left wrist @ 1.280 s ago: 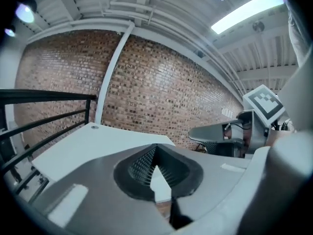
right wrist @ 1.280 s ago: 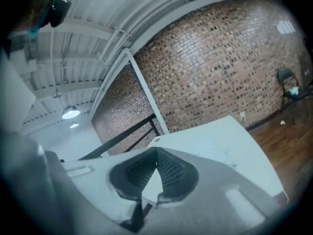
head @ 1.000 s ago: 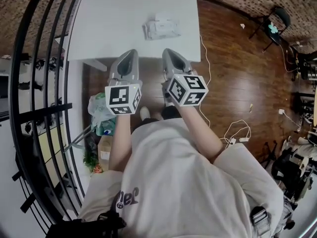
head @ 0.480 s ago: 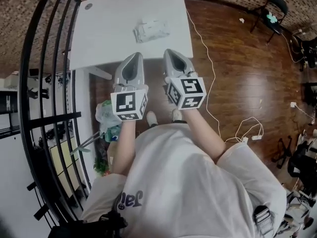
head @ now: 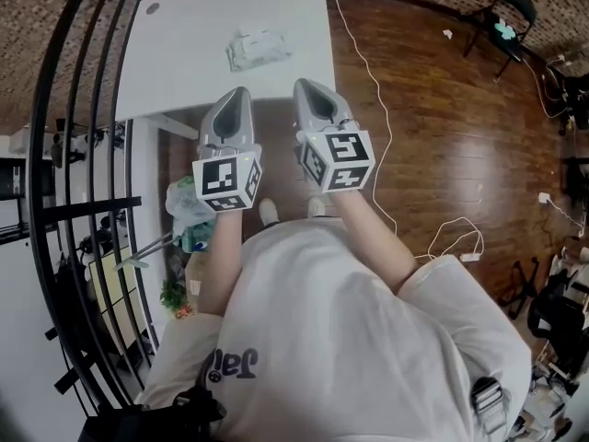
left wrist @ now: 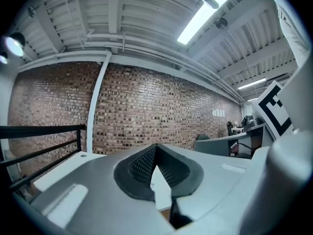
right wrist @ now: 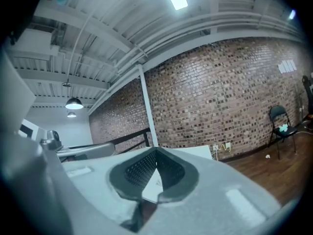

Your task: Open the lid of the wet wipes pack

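The white wet wipes pack (head: pixel 259 49) lies flat on the white table (head: pixel 184 63), toward its far part, with its lid down. Both grippers are held side by side over the table's near edge, pointing at the pack and well short of it. My left gripper (head: pixel 232 95) is shut with nothing in it, and its tips meet in the left gripper view (left wrist: pixel 156 146). My right gripper (head: pixel 308 87) is also shut and empty, with its tips together in the right gripper view (right wrist: pixel 156 151). The pack does not show in either gripper view.
A black railing (head: pixel 74 155) runs along the left of the table. Plastic bags (head: pixel 189 215) sit on the floor under the table's near left corner. Cables (head: pixel 368 81) trail over the wooden floor to the right, and a chair (head: pixel 506 12) stands far right.
Both shut grippers have moved together with the person. The pack lay ahead of the right gripper before; it now lies ahead between the two grippers.
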A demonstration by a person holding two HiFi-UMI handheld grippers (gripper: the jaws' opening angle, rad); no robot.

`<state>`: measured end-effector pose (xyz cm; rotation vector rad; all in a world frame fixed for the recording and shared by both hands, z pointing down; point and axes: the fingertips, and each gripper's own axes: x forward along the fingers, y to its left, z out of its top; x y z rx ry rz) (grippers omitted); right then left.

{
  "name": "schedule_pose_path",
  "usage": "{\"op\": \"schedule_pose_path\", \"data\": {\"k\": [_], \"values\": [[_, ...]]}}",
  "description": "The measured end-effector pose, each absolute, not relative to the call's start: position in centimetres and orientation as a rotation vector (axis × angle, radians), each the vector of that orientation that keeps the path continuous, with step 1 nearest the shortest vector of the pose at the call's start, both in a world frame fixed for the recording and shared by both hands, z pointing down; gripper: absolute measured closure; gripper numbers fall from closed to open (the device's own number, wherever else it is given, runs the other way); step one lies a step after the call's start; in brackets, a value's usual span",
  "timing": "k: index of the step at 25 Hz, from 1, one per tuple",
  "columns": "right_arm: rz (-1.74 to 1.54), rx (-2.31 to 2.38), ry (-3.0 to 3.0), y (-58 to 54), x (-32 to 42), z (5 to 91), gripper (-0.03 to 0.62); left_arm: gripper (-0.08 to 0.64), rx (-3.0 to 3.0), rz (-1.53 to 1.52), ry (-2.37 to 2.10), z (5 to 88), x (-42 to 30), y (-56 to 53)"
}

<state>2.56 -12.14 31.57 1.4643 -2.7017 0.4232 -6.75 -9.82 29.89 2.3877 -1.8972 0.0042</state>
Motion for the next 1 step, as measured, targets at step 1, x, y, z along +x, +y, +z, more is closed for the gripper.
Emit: {"op": "schedule_pose_path", "data": {"k": [1], "values": [[0.424,1.459,-2.707,-12.20,3.02,31.49,0.600,0.543,2.392,0.009,-1.897,29.87,-6.06,-9.80]]}}
